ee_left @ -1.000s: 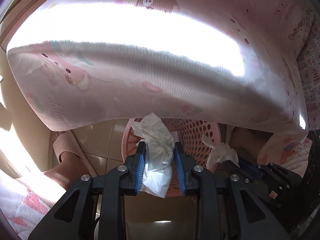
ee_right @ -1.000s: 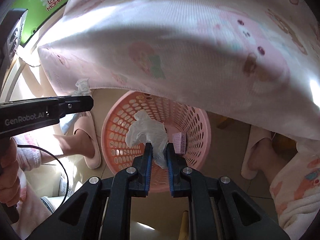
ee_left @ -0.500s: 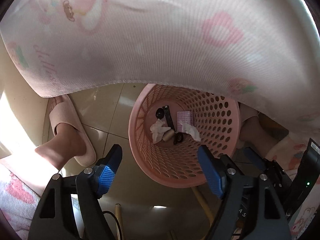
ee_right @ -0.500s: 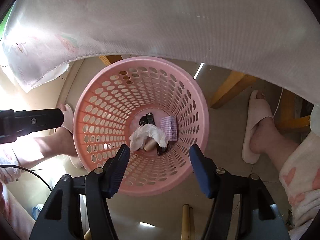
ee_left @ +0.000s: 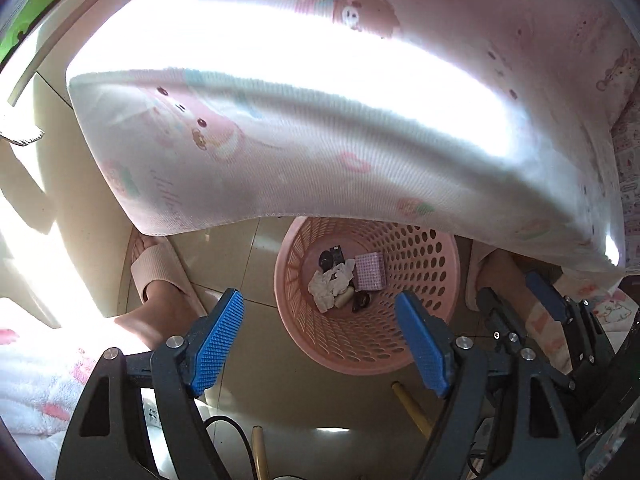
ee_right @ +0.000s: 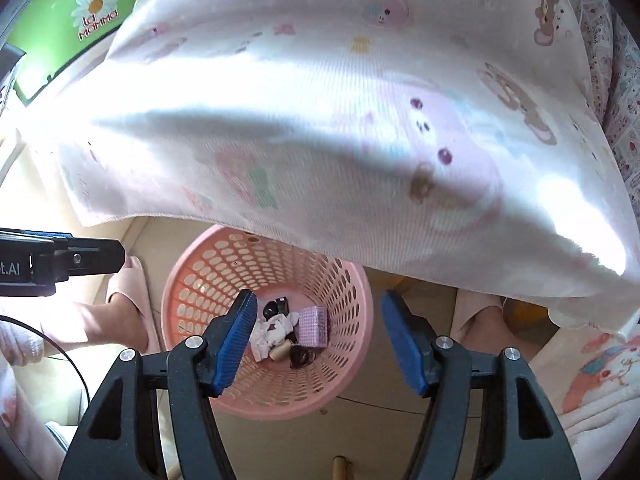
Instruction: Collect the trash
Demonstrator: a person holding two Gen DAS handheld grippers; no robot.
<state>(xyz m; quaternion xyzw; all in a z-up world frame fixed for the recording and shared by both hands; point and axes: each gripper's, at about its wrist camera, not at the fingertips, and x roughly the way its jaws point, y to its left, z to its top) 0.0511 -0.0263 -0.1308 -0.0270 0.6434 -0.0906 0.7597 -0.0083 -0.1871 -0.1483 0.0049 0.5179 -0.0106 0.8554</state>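
Both tools over the pink basket (ee_left: 366, 354); left gripper (ee_left: 320, 338) stands wide with nothing between its pads, right gripper (ee_right: 316, 344) likewise wide and empty; jaws of both have just been opening, and the frames show no tissue left in either. Crumpled tissue (ee_left: 330, 282) lies on the basket floor, touching a checked pink packet (ee_left: 370, 271), a small tan roll (ee_left: 343, 300) and some dark bits I cannot identify. I judge this drop finished; to do the step well I would lift both tools straight clear of the basket rim, keep the pads apart, and avoid snagging the hanging printed cloth (ee_right: 320, 128) that overlaps the basket's far rim. Person's slippered foot (ee_left: 158, 276) is beside the basket; mind it. Legible writing: "la MaMMa" with a daisy on the green item (ee_right: 72, 12); left tool's body reads "t.AI".
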